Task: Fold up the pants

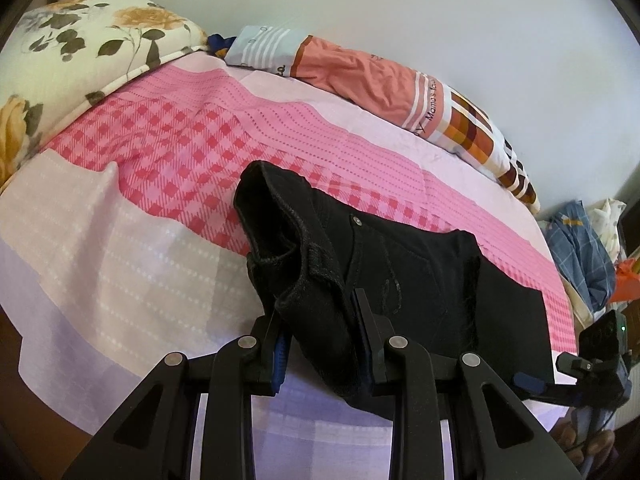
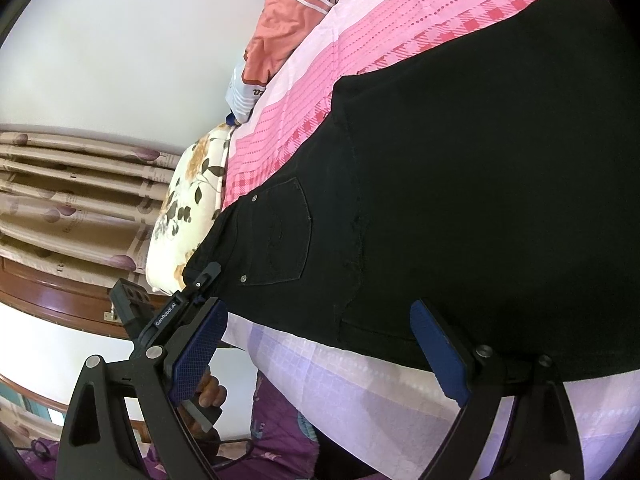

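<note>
Your left gripper [image 1: 320,344] is clamped on the black pants' [image 1: 400,264] waistband, lifting it.
Your right gripper [image 2: 320,360] gapes wide, holding nothing; pants lie along the bed's [image 1: 120,240] near edge.

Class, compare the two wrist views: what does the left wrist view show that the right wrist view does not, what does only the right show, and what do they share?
Only the left view: the left gripper shut on the pants' waistband, lifting it off the bed, and a clothes pile past the bed's end.

Only the right view: the right gripper open at the pants' near edge, the curtain, and a purple quilt below.

Both: the black pants, the pink bed, the floral pillow and the orange pillow.
</note>
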A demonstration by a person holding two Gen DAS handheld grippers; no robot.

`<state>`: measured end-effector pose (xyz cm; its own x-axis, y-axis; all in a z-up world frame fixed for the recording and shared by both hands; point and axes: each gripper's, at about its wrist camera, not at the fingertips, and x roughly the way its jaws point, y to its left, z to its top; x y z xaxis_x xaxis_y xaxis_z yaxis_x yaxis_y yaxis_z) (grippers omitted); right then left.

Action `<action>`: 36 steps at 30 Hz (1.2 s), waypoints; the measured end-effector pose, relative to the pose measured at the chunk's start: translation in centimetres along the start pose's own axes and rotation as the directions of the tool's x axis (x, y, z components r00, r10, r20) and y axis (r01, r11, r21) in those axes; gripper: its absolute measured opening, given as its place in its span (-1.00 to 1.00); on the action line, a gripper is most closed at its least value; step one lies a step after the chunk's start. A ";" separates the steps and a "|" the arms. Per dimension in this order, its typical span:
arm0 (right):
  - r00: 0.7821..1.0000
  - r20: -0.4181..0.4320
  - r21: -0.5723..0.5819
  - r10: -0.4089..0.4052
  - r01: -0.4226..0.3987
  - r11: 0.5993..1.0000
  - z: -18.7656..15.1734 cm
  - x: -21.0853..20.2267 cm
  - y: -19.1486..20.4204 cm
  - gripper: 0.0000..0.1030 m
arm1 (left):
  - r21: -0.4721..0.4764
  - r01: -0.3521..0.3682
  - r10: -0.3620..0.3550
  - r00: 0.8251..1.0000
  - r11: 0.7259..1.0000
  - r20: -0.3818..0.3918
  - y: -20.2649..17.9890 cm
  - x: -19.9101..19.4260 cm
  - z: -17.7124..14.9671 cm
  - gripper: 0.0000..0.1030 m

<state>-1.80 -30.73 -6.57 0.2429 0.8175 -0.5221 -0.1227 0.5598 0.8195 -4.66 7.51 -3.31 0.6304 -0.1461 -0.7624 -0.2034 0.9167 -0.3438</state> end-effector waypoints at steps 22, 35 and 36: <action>0.998 0.008 -0.017 0.063 -0.063 0.998 1.5 -1.3 -0.6 0.77 | -0.174 0.251 -0.253 0.967 0.952 0.010 -1.6 -1.7 1.7 -0.44; 0.883 0.291 0.322 0.368 -0.452 0.832 3.9 -11.3 -12.5 0.77 | 0.184 0.659 -0.611 0.748 0.729 -0.257 -27.1 3.2 -0.6 -0.44; 0.874 0.305 0.326 0.378 -0.469 0.821 3.8 -11.9 -13.0 0.77 | 0.184 0.670 -0.608 0.734 0.719 -0.302 -28.3 4.3 -1.4 -0.43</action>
<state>0.61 -48.22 -10.13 0.4597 0.8849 -0.0746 0.0991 0.0324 0.9945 2.80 -19.63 2.37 0.3601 -0.7768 -0.5167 0.4142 0.6294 -0.6575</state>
